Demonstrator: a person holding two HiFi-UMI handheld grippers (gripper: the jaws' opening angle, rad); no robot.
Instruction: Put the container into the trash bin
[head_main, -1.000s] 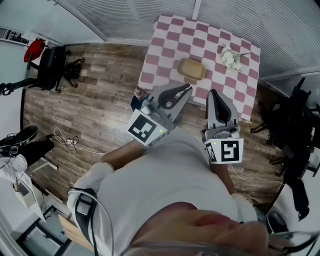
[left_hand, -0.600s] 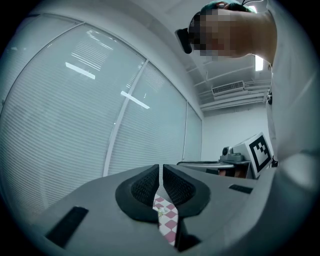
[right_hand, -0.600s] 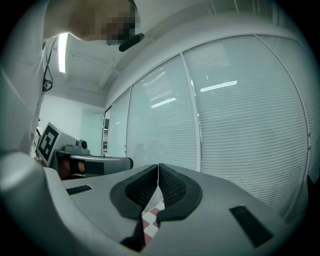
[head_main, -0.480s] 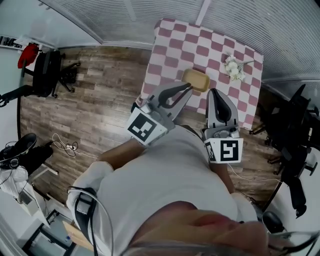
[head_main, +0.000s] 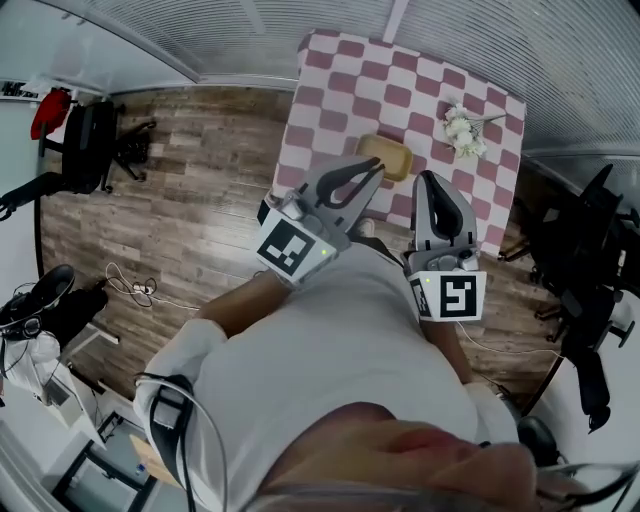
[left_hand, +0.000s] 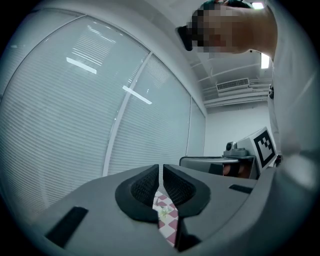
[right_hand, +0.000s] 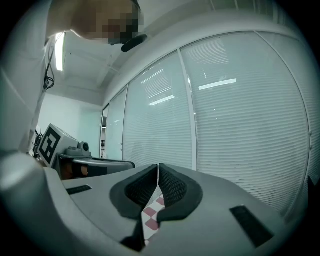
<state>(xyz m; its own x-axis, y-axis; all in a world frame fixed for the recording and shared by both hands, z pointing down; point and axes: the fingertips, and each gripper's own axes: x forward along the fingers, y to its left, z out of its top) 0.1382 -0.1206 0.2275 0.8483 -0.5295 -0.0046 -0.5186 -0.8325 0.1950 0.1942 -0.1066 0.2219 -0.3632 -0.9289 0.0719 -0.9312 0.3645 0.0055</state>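
The tan, shallow rectangular container (head_main: 385, 157) sat near the middle of the pink-and-white checkered table (head_main: 340, 80). The left gripper (head_main: 370, 172) hung at its 7 o'clock, jaws pressed together and empty. The right gripper (head_main: 432, 182), at its 4 o'clock, was likewise closed on nothing.

Risk: unopened jaws would likely shove the container toward the white flower bunch (head_main: 462, 128) at its 2 o'clock, not grasp it.

Only the head view showed the container. The gripper views gave window blinds and a sliver of cloth. No trash bin could be made out.
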